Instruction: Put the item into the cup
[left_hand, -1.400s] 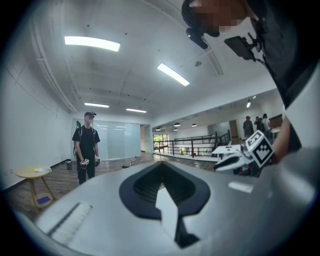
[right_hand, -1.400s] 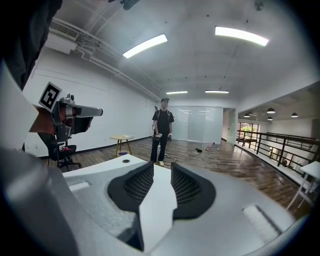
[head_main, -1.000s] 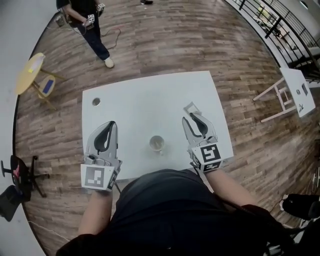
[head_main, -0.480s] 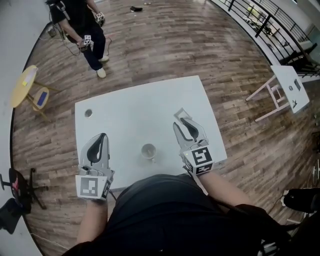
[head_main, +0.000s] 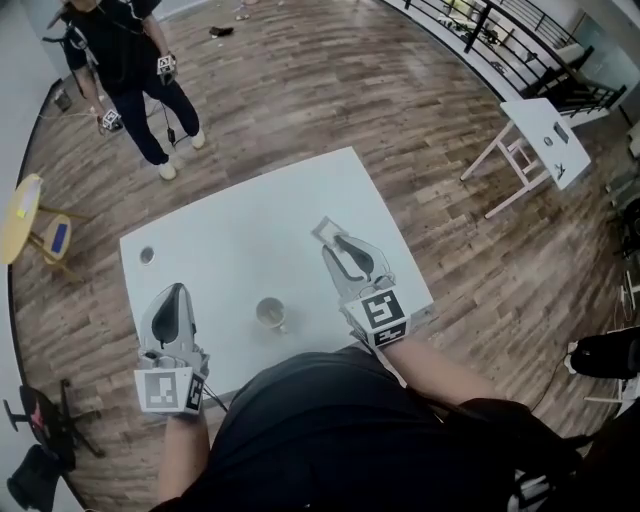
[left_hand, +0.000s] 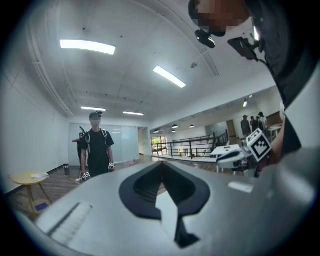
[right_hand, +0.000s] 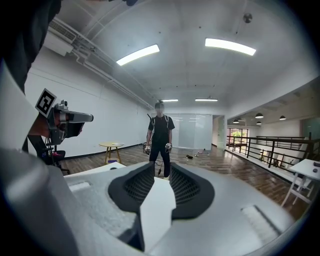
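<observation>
A pale cup (head_main: 270, 314) stands on the white table (head_main: 250, 215) near its front edge, between my two grippers. A small flat pale square item (head_main: 324, 230) lies just past the tips of my right gripper (head_main: 338, 243). The head view does not show whether they touch. In the right gripper view the right gripper (right_hand: 161, 167) has a clear gap between its pads, which are closing with nothing seen between them. My left gripper (head_main: 172, 293) hovers at the table's front left corner. Its pads meet at the tips in the left gripper view (left_hand: 161, 165), and it holds nothing.
A small dark round thing (head_main: 147, 255) lies near the table's far left corner. A person (head_main: 130, 70) stands beyond the table on the wooden floor. A yellow round side table (head_main: 20, 215) is at the left and a white tilted stand (head_main: 540, 130) at the right.
The head camera has swung, so the table sits lower and further left in the view. My left gripper has drawn back toward the front left corner. The right gripper stays beside the square item.
</observation>
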